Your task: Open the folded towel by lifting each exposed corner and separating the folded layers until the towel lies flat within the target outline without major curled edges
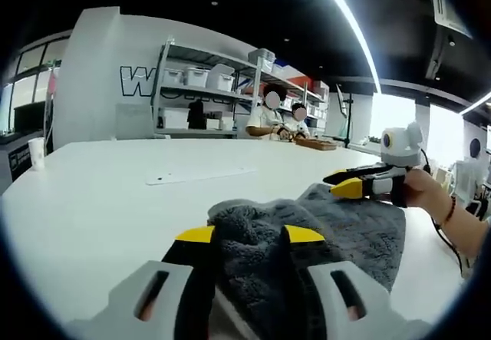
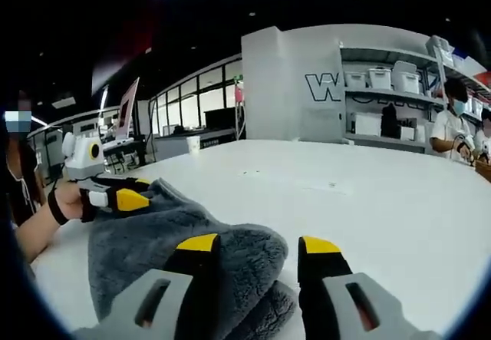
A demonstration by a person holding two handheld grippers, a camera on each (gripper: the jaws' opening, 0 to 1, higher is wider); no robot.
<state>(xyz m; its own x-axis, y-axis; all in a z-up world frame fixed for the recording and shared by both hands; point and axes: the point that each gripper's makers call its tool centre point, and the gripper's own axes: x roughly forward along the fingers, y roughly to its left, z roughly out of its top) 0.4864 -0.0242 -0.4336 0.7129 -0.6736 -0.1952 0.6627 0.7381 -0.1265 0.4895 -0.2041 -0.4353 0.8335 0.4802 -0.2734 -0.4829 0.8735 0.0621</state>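
1. Left gripper view, progress: the grey towel (image 1: pixel 307 232) lies bunched on the white table (image 1: pixel 100 202); near end is humped and rolled over itself, far end lies flatter; judged early in the task, layers not yet separated, nothing close to flat; no target outline visible here, only a thin flat sheet (image 1: pixel 199 175) lying further back on the table.
2. Left gripper view, pose: left gripper (image 1: pixel 249 236) comes in low and roughly level with the table; its yellow-tipped jaws stand apart with the rolled fold of towel between them; cannot tell if they are actually pinching or just straddling it; the right gripper (image 1: pixel 360 184) enters from the right at the towel's far edge, held in a hand (image 1: pixel 426 190), jaws close together at the cloth edge.
3. Right gripper view, progress: same towel (image 2: pixel 169 240), thick rolled lump near the camera, one flap running left; still folded and curled, so most of the unfolding is left.
4. Right gripper view, pose: right gripper (image 2: pixel 257 244) is low and level; jaws spread; one jaw is over the towel lump, the other over bare table (image 2: pixel 399 202), so not gripping by the look of it; left gripper (image 2: pixel 126 198) at the flap's left end, jaws nearly together on or at the edge; grip not confirmable.
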